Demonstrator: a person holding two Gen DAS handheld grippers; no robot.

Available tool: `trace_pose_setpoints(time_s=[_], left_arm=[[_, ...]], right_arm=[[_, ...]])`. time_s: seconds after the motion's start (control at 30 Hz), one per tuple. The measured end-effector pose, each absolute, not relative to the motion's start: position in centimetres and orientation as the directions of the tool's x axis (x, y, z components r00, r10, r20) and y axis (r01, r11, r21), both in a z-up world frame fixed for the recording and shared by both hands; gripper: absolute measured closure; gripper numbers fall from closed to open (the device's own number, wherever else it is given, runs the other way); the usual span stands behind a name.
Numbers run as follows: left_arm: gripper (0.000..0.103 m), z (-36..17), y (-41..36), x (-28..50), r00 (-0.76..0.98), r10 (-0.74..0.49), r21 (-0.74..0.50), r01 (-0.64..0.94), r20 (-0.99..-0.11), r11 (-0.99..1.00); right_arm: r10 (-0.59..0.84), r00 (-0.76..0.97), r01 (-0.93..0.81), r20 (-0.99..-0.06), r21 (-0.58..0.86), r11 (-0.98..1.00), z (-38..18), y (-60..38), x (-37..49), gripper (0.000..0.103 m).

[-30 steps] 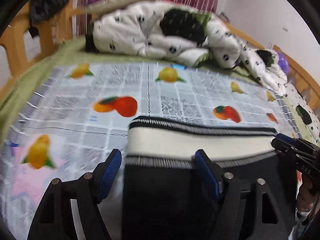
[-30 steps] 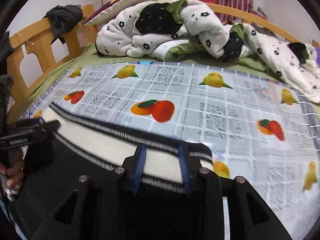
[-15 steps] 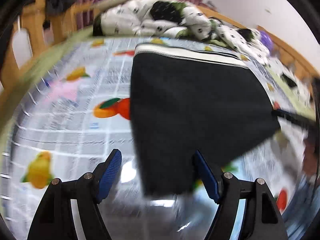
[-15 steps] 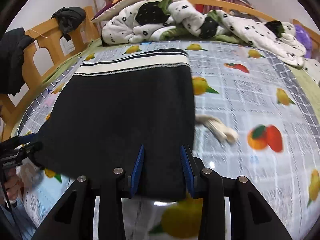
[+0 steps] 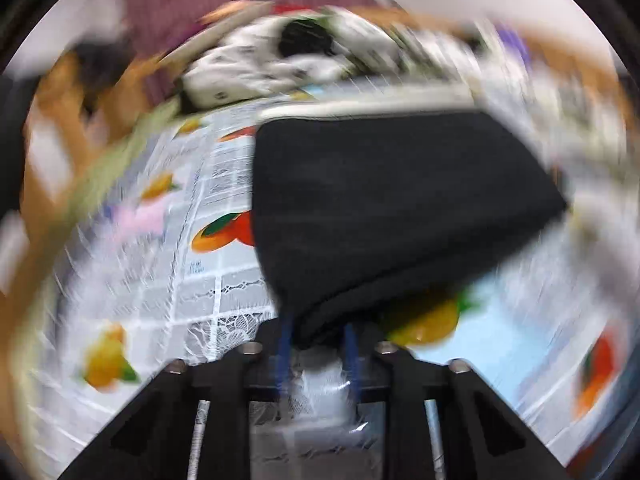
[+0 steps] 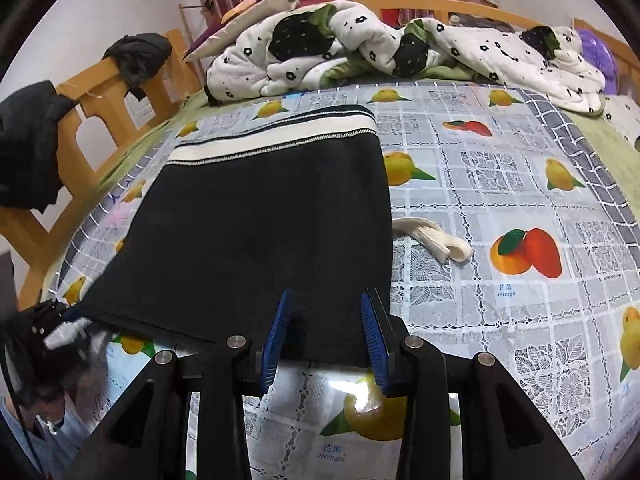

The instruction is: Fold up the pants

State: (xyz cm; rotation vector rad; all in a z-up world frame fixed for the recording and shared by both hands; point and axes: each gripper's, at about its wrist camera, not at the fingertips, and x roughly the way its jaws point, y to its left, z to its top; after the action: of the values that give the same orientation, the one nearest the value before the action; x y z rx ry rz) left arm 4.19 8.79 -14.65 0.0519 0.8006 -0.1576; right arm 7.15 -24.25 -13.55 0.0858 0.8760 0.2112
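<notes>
Right wrist view takes in the bed first: a fruit-printed cloth (image 6: 500, 184) covers the mattress, with a rumpled floral quilt (image 6: 360, 48) heaped at the far end against the wooden bed frame (image 6: 100, 96). On that cloth lie the black pants (image 6: 260, 220), spread flat, their cream-and-black waistband (image 6: 280, 136) at the far edge and the near hem at my tools. A cream drawstring (image 6: 436, 244) pokes out from under the right side.

By my judgement the fold is well along: the pants look doubled over into a short, squarish panel. Smoothing it, and perhaps one more fold, is what seems left.

My right gripper (image 6: 326, 336) has the near hem between its blue pads, which stand somewhat apart; I cannot tell if they truly press the fabric. My left gripper (image 5: 318, 344), in its own badly blurred view, is closing on the near corner of the pants, with bunched black cloth between its jaws.

The only writing I can read is on the cloth, beneath the fruit: "mango" (image 6: 506, 293), with Chinese characters just above it.
</notes>
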Motion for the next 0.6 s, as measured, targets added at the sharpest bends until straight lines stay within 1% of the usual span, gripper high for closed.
trace_pose_setpoints(time_s=[0.03,0.07,0.17,0.2,0.23,0.27,0.3,0.33,0.37,0.4,0.43,0.5,0.53,0.57,0.6], left_arm=[[0.088,-15.2,9.6,4.4,0.666,-0.129,-0.054,0.133,-0.735,0.990],[0.088,-15.8,10.1,4.4,0.655,-0.120,-0.059,0.115,-0.746,0.992],[0.088,-16.1,10.1,2.8,0.666,-0.121,-0.020,0.157,-0.736,0.987],[0.087,-16.1,9.9,2.3,0.664,-0.123,-0.016,0.165,-0.738,0.986],[0.082,-16.1,9.9,1.8,0.657,-0.124,-0.006,0.179,-0.744,0.984],[0.080,-15.9,9.8,1.5,0.662,-0.110,0.012,0.177,-0.741,0.984],[0.073,-15.7,9.8,1.2,0.668,-0.105,0.019,0.176,-0.736,0.984],[0.064,-15.2,9.7,0.9,0.681,-0.122,0.012,0.189,-0.722,0.982],[0.059,-14.6,9.6,0.6,0.695,-0.148,-0.005,0.202,-0.703,0.979],[0.045,-14.2,9.5,0.2,0.707,-0.157,-0.010,0.208,-0.690,0.978],[0.039,-14.0,8.9,0.5,0.722,-0.129,0.025,0.198,-0.680,0.980],[0.039,-14.7,7.9,1.8,0.706,-0.075,0.101,0.204,-0.704,0.974],[0.050,-15.7,6.9,3.0,0.682,0.002,0.194,0.206,-0.731,0.959],[0.062,-16.2,6.7,3.6,0.691,0.046,0.252,0.200,-0.722,0.947],[0.082,-16.2,6.8,3.8,0.701,0.033,0.243,0.202,-0.713,0.949]], right_arm=[[0.211,0.620,-0.146,-0.756,0.153,0.977,-13.6,-24.2,7.1,0.066],[0.206,0.619,-0.144,-0.758,0.148,0.978,-13.7,-24.2,7.1,0.066],[0.207,0.615,-0.143,-0.761,0.151,0.978,-13.9,-24.2,7.1,0.066],[0.209,0.613,-0.146,-0.762,0.150,0.978,-13.9,-24.2,7.1,0.066],[0.207,0.613,-0.148,-0.763,0.146,0.978,-14.0,-24.1,7.1,0.066],[0.203,0.612,-0.149,-0.764,0.141,0.979,-14.0,-23.9,7.1,0.066],[0.203,0.611,-0.154,-0.765,0.137,0.978,-14.0,-23.7,7.1,0.066],[0.205,0.611,-0.159,-0.765,0.135,0.978,-14.0,-23.6,7.1,0.066],[0.205,0.613,-0.163,-0.763,0.132,0.978,-13.9,-23.4,7.1,0.066],[0.206,0.618,-0.170,-0.759,0.126,0.977,-13.8,-23.1,7.0,0.066],[0.206,0.621,-0.173,-0.756,0.124,0.977,-13.8,-23.0,7.0,0.066],[0.199,0.622,-0.182,-0.758,0.108,0.977,-13.9,-22.7,6.9,0.065],[0.193,0.620,-0.182,-0.760,0.100,0.978,-14.0,-22.6,7.0,0.065],[0.188,0.619,-0.180,-0.763,0.095,0.979,-14.0,-22.6,7.0,0.065],[0.180,0.614,-0.176,-0.768,0.089,0.980,-14.2,-22.6,7.1,0.065]])
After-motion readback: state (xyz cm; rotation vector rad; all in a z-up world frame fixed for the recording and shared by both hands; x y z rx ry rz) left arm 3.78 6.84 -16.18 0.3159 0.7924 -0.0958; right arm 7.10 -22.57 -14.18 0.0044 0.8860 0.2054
